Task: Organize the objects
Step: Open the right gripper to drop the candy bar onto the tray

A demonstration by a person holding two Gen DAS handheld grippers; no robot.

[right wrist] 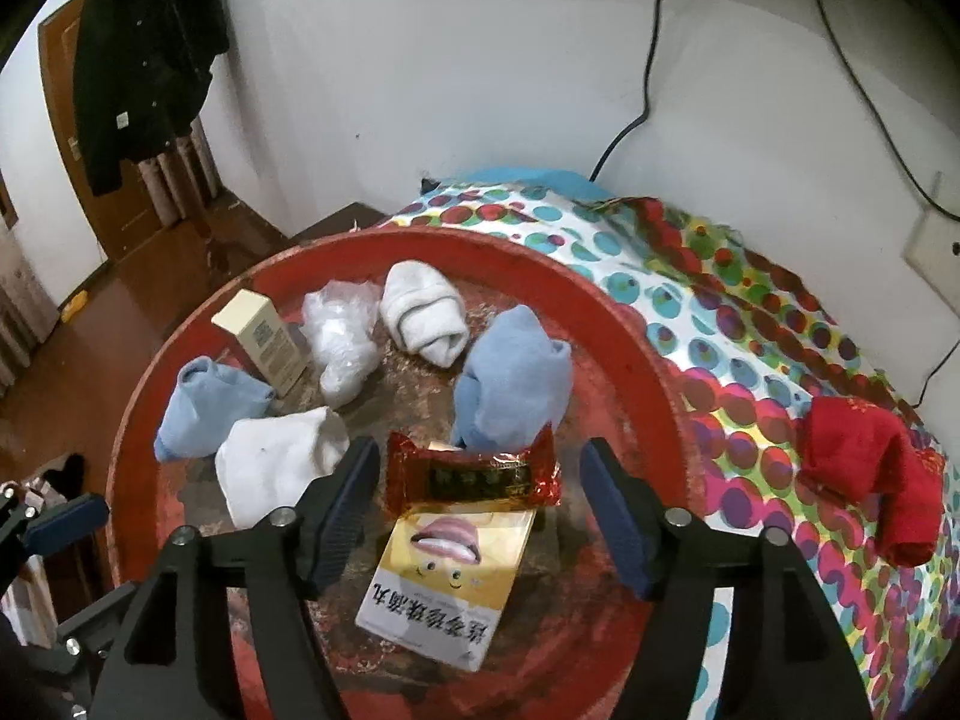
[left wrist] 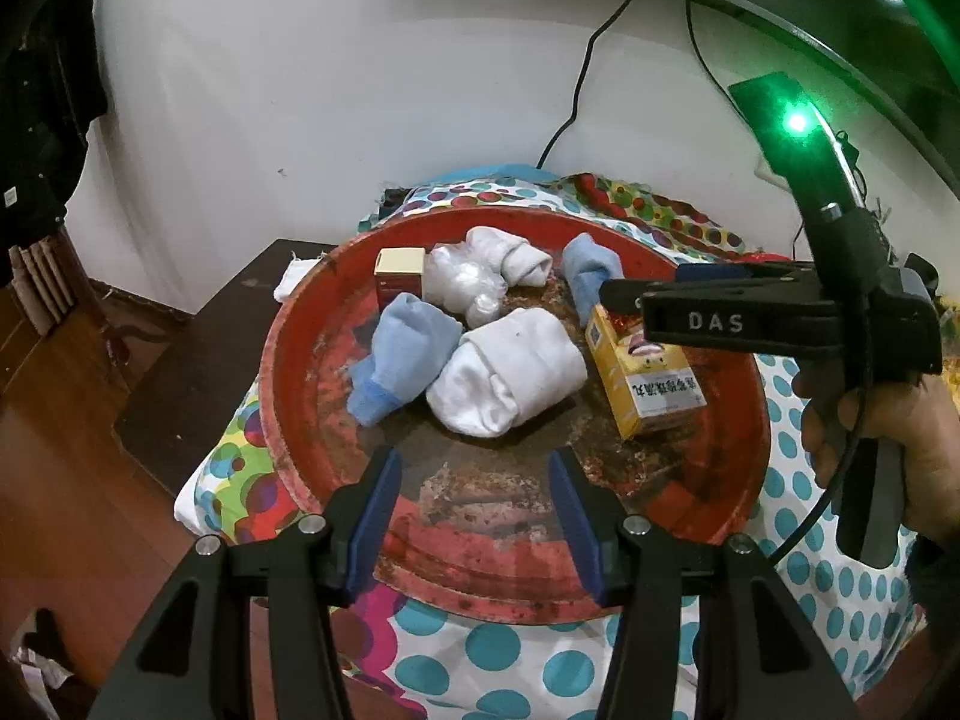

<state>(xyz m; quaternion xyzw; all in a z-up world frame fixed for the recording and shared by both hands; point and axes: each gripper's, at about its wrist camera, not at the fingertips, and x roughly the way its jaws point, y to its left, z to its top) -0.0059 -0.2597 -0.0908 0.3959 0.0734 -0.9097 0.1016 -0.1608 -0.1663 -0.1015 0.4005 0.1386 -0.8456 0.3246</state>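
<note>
Worn red tray [right wrist: 630, 324] rests on polka-dot cloth [right wrist: 750, 324] by white wall [right wrist: 480, 60].

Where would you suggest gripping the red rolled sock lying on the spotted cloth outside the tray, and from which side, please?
Take the red rolled sock across its thick upper bundle, coming down from above with the right tool, whose pads stand open over the red tray. The roll lies alone on the spotted cloth with nothing crowding it, and its bulkier end should compress and hold better than the thinner lower tail.
</note>
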